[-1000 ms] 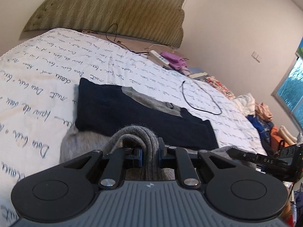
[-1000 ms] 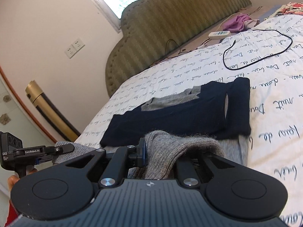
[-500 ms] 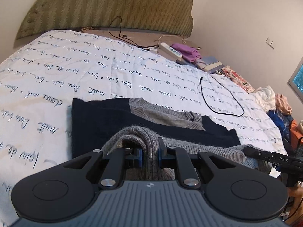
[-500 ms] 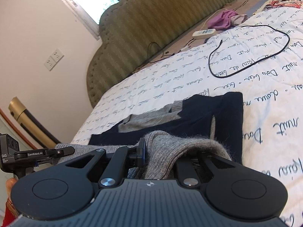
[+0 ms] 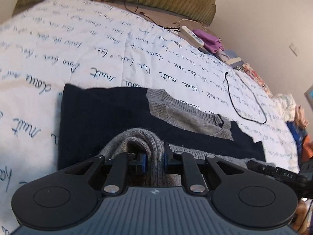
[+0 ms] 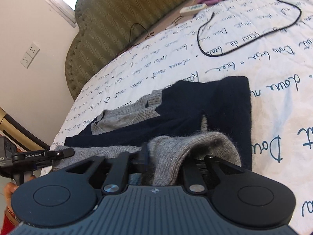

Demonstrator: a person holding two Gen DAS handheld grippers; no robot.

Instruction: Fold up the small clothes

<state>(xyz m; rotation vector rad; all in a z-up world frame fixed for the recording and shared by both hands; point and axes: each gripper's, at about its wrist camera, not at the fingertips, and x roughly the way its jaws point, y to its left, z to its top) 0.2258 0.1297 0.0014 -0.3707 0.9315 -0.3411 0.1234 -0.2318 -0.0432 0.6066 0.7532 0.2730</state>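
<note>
A small navy and grey knit sweater (image 5: 109, 117) lies flat on the bed, its grey collar (image 5: 172, 107) facing the headboard. My left gripper (image 5: 154, 156) is shut on the grey bottom hem (image 5: 140, 137) at the sweater's left corner, held over the navy body. My right gripper (image 6: 164, 156) is shut on the grey hem (image 6: 187, 143) at the right corner, likewise folded over the navy body (image 6: 215, 101). The right gripper shows at the left wrist view's right edge (image 5: 273, 170); the left gripper shows in the right wrist view (image 6: 39, 154).
The bed sheet (image 5: 97, 54) is white with blue script. A black cable loop (image 5: 244, 101) lies right of the sweater. A white remote (image 5: 191, 35) and purple cloth (image 5: 211, 41) lie near the green headboard (image 6: 121, 19). Clothes (image 5: 293, 109) are piled beyond the bed's right side.
Both grippers have carried the grey hem forward over the navy body toward the collar and come lower. The grey lower part no longer shows behind the hem.
</note>
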